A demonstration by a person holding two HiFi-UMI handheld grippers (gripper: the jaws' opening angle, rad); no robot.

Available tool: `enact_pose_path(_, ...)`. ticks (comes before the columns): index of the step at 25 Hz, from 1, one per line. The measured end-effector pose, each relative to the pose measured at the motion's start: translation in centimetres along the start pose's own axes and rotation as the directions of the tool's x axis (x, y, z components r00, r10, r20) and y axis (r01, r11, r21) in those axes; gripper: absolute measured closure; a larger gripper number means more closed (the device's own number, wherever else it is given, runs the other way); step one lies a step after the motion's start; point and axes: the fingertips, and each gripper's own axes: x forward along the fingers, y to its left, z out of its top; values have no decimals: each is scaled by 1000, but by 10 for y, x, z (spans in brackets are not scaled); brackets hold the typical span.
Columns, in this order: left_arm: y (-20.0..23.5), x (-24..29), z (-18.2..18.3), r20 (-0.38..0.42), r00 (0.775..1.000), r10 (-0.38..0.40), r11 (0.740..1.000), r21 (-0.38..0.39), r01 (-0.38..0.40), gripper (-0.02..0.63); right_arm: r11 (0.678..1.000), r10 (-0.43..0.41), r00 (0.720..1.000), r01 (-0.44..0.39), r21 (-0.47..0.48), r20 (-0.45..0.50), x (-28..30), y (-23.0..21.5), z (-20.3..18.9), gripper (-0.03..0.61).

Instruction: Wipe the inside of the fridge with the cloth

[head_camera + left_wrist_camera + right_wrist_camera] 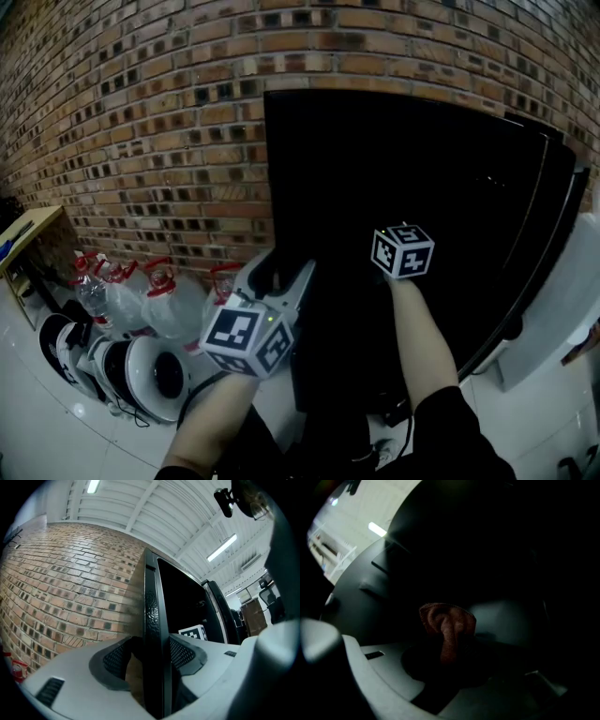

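– What shows in the head view?
– A black fridge (394, 169) by a brick wall (141, 112). Clear bottles (141, 302) with red tops stand left of it; what's in them I can't tell.
– And the left gripper view?
– The left gripper (151, 660) has its jaws clamped on the edge of the fridge door (153, 616).
– The right gripper view?
– The right gripper (450, 663) pinches the brown cloth (447, 623) in its jaws, inside the dark fridge.
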Motion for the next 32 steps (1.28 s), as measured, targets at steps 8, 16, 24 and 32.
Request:
enact_pose_path(8, -5, -1, -2, -28, 999, -23, 1000, 15, 24, 379, 996, -85, 991, 82, 34, 104, 61, -7, 87, 482)
enact_pose_path(16, -7, 0, -4, -35, 999, -29, 1000, 8, 29, 376, 966, -181, 979, 195, -169, 98, 117, -2, 98, 482)
enact_pose_path(24, -6, 2, -3, -27, 999, -21, 999, 23, 22, 373, 947, -204, 970, 229, -223, 132, 114, -14, 101, 482)
enact_pose_path(32, -4, 2, -6, -28, 1000, -11, 999, 33, 12, 370, 919, -304, 945, 324, -223, 121, 76, -70, 99, 482)
